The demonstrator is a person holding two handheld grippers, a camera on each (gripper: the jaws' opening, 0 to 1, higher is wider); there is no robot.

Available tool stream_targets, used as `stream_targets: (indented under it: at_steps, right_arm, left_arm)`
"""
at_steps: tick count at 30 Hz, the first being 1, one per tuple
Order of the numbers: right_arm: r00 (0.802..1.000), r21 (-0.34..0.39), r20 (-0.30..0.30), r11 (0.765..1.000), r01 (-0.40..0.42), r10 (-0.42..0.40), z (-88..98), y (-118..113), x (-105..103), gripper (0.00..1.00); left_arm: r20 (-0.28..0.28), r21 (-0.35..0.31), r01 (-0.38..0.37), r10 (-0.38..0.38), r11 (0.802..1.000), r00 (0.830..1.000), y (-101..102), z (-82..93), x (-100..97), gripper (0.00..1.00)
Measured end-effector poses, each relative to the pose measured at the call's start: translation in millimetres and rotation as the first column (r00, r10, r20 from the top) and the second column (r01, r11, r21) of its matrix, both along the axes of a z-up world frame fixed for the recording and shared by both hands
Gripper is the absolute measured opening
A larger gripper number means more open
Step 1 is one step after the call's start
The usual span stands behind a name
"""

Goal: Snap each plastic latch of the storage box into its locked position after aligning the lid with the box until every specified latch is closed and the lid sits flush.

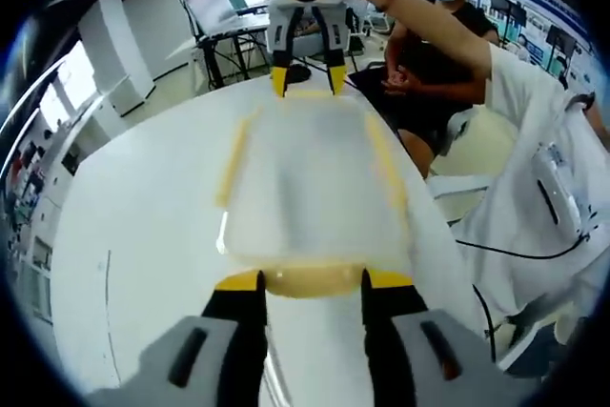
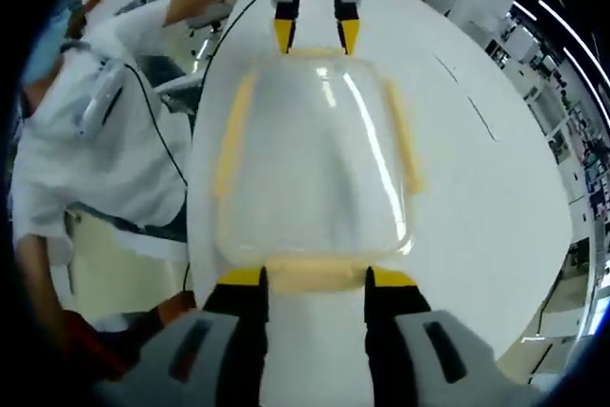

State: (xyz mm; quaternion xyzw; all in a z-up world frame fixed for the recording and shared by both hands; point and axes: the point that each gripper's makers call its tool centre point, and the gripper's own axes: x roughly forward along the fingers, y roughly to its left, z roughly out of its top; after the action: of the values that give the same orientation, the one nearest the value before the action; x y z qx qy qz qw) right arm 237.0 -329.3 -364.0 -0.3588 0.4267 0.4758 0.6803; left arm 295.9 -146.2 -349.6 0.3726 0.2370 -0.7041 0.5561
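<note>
A translucent storage box (image 1: pixel 310 178) (image 2: pixel 315 159) with its lid on lies lengthwise on the white table (image 1: pixel 143 235) (image 2: pixel 486 197). Yellow latches run along both long sides (image 1: pixel 233 164) (image 2: pixel 402 135) and sit at each short end. My left gripper (image 1: pixel 313 281) is open, and its yellow-tipped jaws straddle the near end latch (image 1: pixel 310 288). At the opposite end my right gripper (image 2: pixel 315 278) is open in the same way around the other end latch (image 2: pixel 315 283). Each gripper also shows at the far end in the other view, the right gripper (image 1: pixel 307 81) and the left gripper (image 2: pixel 316 35).
A person in a white coat (image 1: pixel 543 169) (image 2: pixel 76 140) stands at the table's long side and holds the grippers. Another person in black (image 1: pixel 429 45) sits behind. A desk with a laptop (image 1: pixel 214 7) stands beyond the table's far end.
</note>
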Motion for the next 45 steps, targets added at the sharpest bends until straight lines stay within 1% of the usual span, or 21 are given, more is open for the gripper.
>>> stream_targets:
  at_steps: [4,6,7,14,15,19,22,24,27,29,31,33,34,37,39,40,45]
  right_arm:
    - [1.0,0.002,-0.002,1.0,-0.004,0.004,0.8,4,4,0.36]
    - [1.0,0.007,-0.005,1.0,-0.01,0.01,1.3,7,5,0.36]
    - [1.0,0.015,-0.001,1.0,-0.023,0.023,1.8,18,11,0.36]
    - [0.998,0.013,-0.003,0.998,-0.058,0.058,2.8,38,26,0.36]
    - [0.998,0.009,-0.001,0.998,-0.069,0.069,3.1,44,32,0.36]
    - [0.997,0.01,-0.003,0.997,-0.071,0.071,3.3,45,33,0.36]
    - [0.997,0.011,-0.004,0.997,-0.08,0.08,4.6,51,35,0.36]
    - [0.995,0.007,0.0,0.995,-0.095,0.095,6.8,62,37,0.36]
    - [0.994,0.007,0.001,0.994,-0.111,0.111,9.9,70,39,0.37]
    - [0.993,0.005,0.001,0.993,-0.114,0.114,9.8,73,40,0.37]
    - [0.992,0.006,-0.001,0.992,-0.127,0.127,9.5,81,43,0.37]
    - [0.991,0.004,0.007,0.991,-0.137,0.137,8.6,85,46,0.37]
    - [0.991,0.007,0.003,0.99,-0.137,0.137,8.0,88,46,0.37]
    - [0.989,0.009,-0.001,0.989,-0.147,0.147,6.4,93,48,0.37]
    - [0.989,0.009,-0.006,0.989,-0.146,0.146,6.0,94,48,0.37]
    - [0.988,0.007,-0.008,0.988,-0.155,0.155,6.6,101,52,0.37]
    - [0.986,0.003,-0.012,0.986,-0.168,0.168,7.1,110,56,0.37]
  left_arm:
    - [0.0,-0.005,-0.006,0.006,1.0,1.0,4,1.0,1.0,0.36]
    - [0.0,-0.004,-0.019,0.019,1.0,1.0,14,0.1,3.8,0.36]
    - [0.0,-0.003,-0.025,0.025,1.0,1.0,19,-0.4,5.3,0.36]
    - [0.001,0.001,-0.056,0.056,0.998,0.998,41,0.9,13.3,0.36]
    - [0.002,0.002,-0.067,0.067,0.998,0.998,47,1.8,15.5,0.36]
    - [-0.002,0.002,-0.072,0.072,0.997,0.997,49,1.9,16.2,0.36]
    - [0.007,0.005,-0.079,0.079,0.997,0.997,57,2.1,17.3,0.36]
    - [0.004,0.005,-0.093,0.093,0.996,0.996,67,2.6,17.9,0.36]
    - [0.005,0.004,-0.102,0.102,0.995,0.995,73,2.1,17.8,0.36]
    - [0.003,0.001,-0.112,0.112,0.994,0.994,79,2.9,17.7,0.36]
    - [0.003,0.003,-0.124,0.124,0.992,0.992,87,2.9,18.1,0.36]
    - [0.0,0.005,-0.135,0.135,0.991,0.991,91,2.2,18.8,0.36]
    - [0.008,0.004,-0.135,0.135,0.991,0.991,94,1.9,19.2,0.36]
    - [-0.002,0.008,-0.144,0.144,0.99,0.99,99,1.7,19.0,0.36]
    - [0.002,0.006,-0.144,0.144,0.99,0.99,100,1.5,19.1,0.36]
    - [-0.001,0.004,-0.153,0.153,0.988,0.988,107,0.5,19.9,0.36]
    - [-0.007,0.0,-0.167,0.167,0.986,0.986,118,-1.1,20.3,0.36]
